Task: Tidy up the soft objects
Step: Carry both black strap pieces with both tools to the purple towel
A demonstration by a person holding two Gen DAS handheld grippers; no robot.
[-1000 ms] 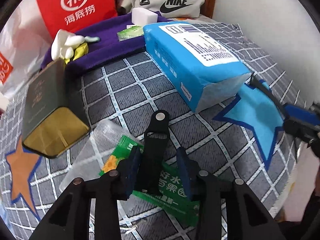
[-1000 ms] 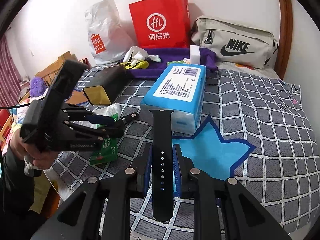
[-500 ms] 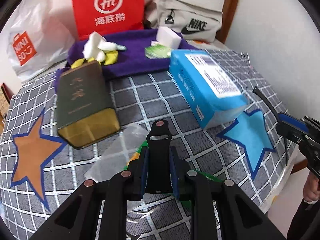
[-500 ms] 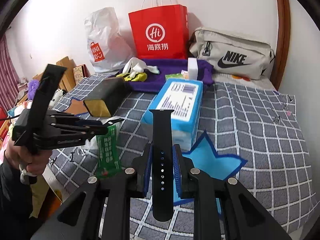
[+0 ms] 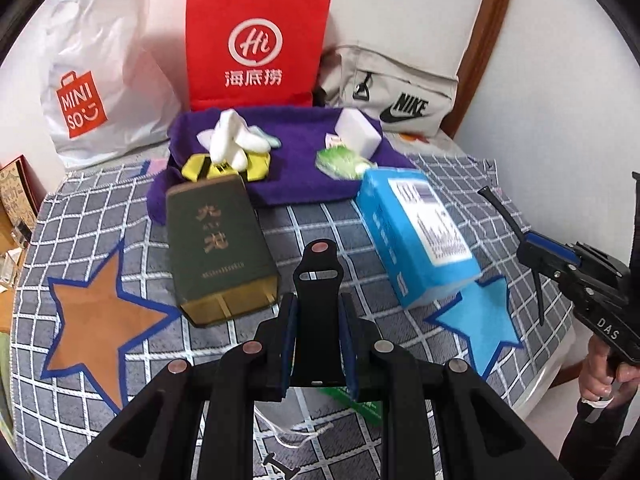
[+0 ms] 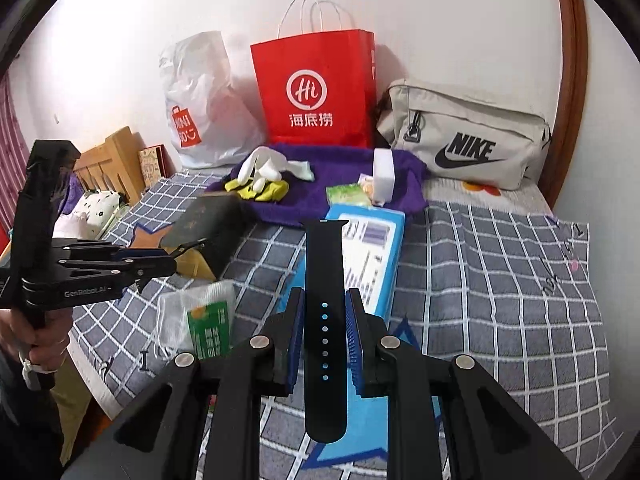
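Observation:
My left gripper (image 5: 319, 312) is shut on a short black watch strap piece with a slot and a stud (image 5: 318, 276), held above the checked cloth. My right gripper (image 6: 325, 312) is shut on a long black watch strap with holes (image 6: 325, 280), held upright above the blue tissue pack (image 6: 370, 252). The purple towel (image 5: 296, 168) lies at the back with white gloves (image 5: 234, 142), a yellow item (image 5: 256, 166), a white block (image 5: 358, 136) and a green packet (image 5: 340, 160) on it. The right gripper also shows at the right of the left wrist view (image 5: 536, 248).
A dark green box (image 5: 218, 248) lies left of centre. A green sachet in a clear bag (image 6: 210, 328) lies near the bed's front edge. A red paper bag (image 5: 256, 44), a white Miniso bag (image 5: 92, 80) and a grey Nike bag (image 5: 396, 96) stand against the wall.
My left gripper closed on the short strap piece and lifted it off the green sachet, pulling back and up. My right gripper kept its strap and rose a little.

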